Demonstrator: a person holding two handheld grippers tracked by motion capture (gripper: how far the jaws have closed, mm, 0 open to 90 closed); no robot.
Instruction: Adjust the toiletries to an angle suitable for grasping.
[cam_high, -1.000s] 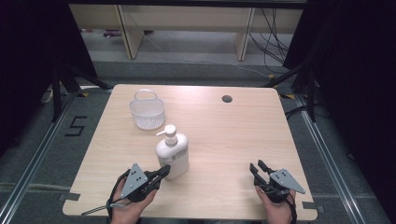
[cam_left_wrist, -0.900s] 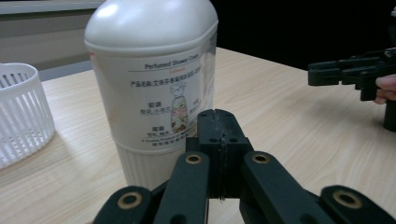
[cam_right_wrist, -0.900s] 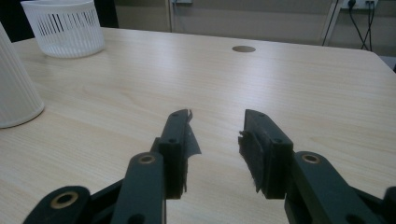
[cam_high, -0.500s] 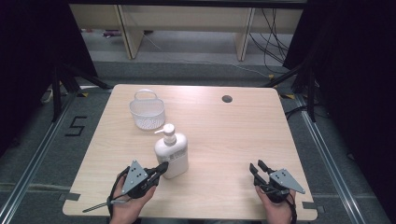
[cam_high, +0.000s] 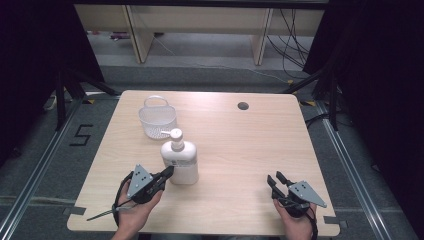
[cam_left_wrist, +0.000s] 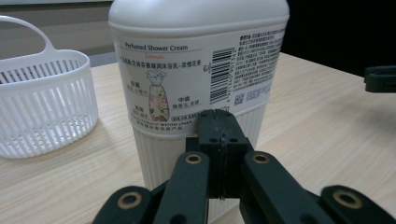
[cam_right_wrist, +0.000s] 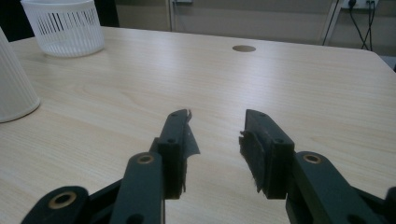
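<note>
A white pump bottle of shower cream stands upright on the wooden table, and its label fills much of the left gripper view. My left gripper is shut with nothing in it, its tips right at the bottle's lower left side. Whether they touch it I cannot tell. My right gripper rests near the front right corner. Its jaws have just been opening and stand apart, with only bare table between them.
A white slotted plastic basket with a handle stands just behind the bottle, also seen in the left gripper view and the right gripper view. A round cable hole lies near the far edge. Dark floor and shelving surround the table.
The left gripper has crept slightly forward along the bottle's base. The right hand has stayed in place.
</note>
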